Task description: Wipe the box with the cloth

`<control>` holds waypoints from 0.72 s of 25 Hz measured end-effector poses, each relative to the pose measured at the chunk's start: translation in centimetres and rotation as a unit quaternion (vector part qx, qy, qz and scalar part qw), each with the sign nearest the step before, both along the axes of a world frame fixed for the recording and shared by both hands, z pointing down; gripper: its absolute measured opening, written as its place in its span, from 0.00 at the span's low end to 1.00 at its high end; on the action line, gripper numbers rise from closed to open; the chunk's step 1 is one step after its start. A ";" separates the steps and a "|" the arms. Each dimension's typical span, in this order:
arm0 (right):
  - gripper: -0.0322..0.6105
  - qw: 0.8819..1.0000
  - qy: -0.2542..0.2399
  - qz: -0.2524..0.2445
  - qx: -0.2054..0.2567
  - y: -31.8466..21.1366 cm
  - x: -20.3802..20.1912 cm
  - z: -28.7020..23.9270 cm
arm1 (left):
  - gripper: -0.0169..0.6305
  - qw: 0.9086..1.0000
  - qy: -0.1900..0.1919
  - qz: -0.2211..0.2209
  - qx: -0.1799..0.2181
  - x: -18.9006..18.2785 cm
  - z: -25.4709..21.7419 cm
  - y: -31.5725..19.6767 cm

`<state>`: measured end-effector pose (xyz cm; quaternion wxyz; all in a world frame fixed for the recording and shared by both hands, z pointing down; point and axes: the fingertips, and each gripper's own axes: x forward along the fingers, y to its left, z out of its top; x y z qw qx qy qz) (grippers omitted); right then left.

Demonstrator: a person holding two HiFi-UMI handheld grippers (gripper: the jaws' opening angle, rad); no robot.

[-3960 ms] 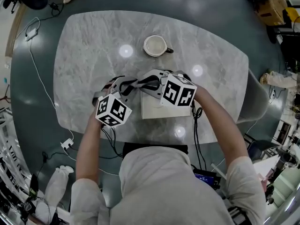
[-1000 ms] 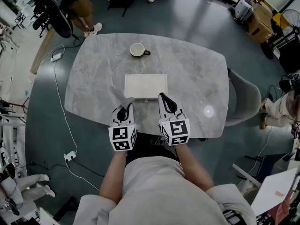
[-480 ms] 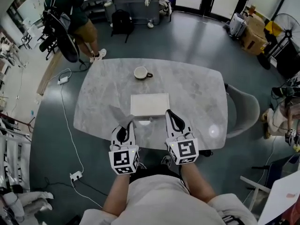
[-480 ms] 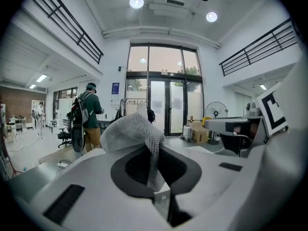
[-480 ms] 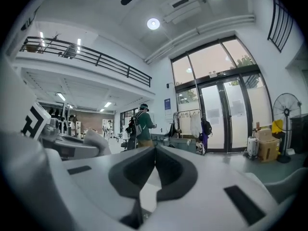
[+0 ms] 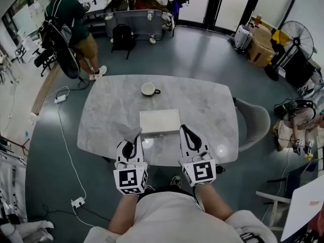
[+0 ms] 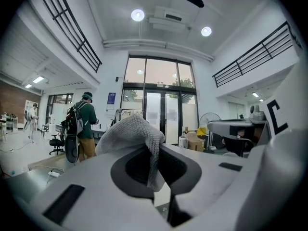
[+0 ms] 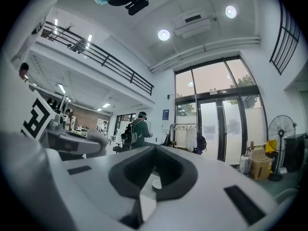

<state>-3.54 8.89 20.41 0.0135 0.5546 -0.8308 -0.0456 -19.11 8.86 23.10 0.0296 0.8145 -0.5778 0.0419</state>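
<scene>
A flat white box lies on the grey marble table, near its front edge. Just left of the box's front corner is my left gripper, shut on a grey knitted cloth. In the left gripper view the cloth bunches up above the jaws and hangs down between them. By the box's front right corner, my right gripper is shut with nothing in it. Both grippers are held level, off the box, and point across the table.
A white cup stands at the table's far side. A grey chair sits at the right end. A person with a backpack stands far left. Cardboard boxes, a fan and floor cables surround the table.
Four seconds ago both grippers were over the box with the cloth. They have since pulled back to the near table edge, the left keeping the cloth, and the head view has risen.
</scene>
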 end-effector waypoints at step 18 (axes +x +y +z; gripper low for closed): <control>0.09 0.999 0.010 0.036 0.021 0.8 2.6 -2.7 | 0.07 0.999 -0.014 0.015 0.034 0.8 -2.4 0.1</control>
